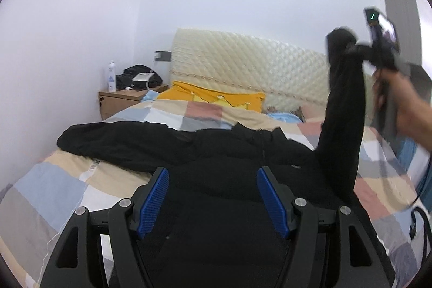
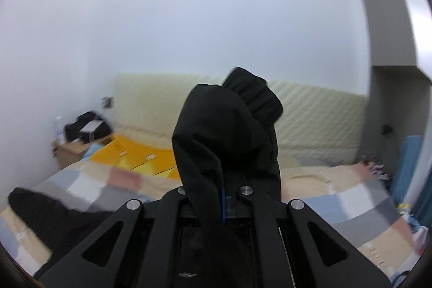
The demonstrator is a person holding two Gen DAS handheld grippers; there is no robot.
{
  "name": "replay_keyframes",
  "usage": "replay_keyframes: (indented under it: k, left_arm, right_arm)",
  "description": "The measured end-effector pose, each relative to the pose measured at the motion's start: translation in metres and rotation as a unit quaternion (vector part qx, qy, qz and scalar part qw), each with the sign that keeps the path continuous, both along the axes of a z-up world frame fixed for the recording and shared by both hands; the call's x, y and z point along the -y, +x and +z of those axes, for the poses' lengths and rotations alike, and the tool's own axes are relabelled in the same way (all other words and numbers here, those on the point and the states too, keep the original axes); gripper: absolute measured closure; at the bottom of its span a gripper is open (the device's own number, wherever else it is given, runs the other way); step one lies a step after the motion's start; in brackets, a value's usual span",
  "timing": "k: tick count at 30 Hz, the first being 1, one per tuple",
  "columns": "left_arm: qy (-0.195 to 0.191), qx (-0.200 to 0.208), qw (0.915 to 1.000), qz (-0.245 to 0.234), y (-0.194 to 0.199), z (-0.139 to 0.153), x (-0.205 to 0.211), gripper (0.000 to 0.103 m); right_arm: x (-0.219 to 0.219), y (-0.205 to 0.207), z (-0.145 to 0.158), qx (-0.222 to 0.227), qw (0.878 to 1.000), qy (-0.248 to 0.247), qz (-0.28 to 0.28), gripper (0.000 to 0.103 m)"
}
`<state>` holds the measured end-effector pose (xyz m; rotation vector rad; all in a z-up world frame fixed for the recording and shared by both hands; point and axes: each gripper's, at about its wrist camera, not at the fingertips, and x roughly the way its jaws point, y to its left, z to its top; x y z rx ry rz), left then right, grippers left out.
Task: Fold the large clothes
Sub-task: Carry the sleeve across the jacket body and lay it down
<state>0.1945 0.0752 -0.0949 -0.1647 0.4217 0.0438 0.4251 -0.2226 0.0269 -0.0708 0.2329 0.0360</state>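
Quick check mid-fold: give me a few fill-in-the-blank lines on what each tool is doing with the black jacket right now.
1. The right tool is shut on the black jacket's ____, lifted above the bed.
2. The left tool is ____, its blue pads apart over the black jacket.
3. The jacket's other sleeve lies flat on the patchwork ____.
4. Near the headboard lies a ____-coloured pillow.

Missing words: sleeve; open; quilt; yellow

My left gripper [image 1: 213, 203] gapes over black jacket [image 1: 167, 145]; right gripper [image 1: 359, 46] lifts its sleeve [image 1: 343, 126] (checked bedspread [image 1: 62, 188] beneath).
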Motion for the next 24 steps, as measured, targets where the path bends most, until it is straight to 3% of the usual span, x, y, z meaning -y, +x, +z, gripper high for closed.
replay_keyframes:
  k: [3,7,11,19,24]
  left_arm:
    - [-0.013,0.003,0.9998,0.013,0.003,-0.003,-0.019,0.035]
    - [0.007,-0.012,0.9992,0.037,0.016,-0.013,-0.034,0.035]
    - [-0.022,-0.038,0.9982,0.042,0.031,-0.027,-0.051,0.035]
    - [-0.037,-0.071,0.9961,0.038,0.052,-0.050,-0.057,0.035]
    - [-0.046,-0.074,0.9955,0.039,0.063,-0.058,-0.059,0.035]
  right_arm:
    - [-0.048,0.013,-0.034,-0.025,0.999,-0.013,0.038,0.097]
    - [-0.107,0.036,-0.079,-0.059,0.994,-0.030,0.090,0.097]
    - [-0.142,0.051,-0.129,-0.097,0.987,-0.029,0.124,0.097]
    - [-0.195,0.069,-0.241,-0.192,0.966,-0.029,0.171,0.097]
    - [-0.205,0.073,-0.286,-0.234,0.955,-0.036,0.178,0.097]
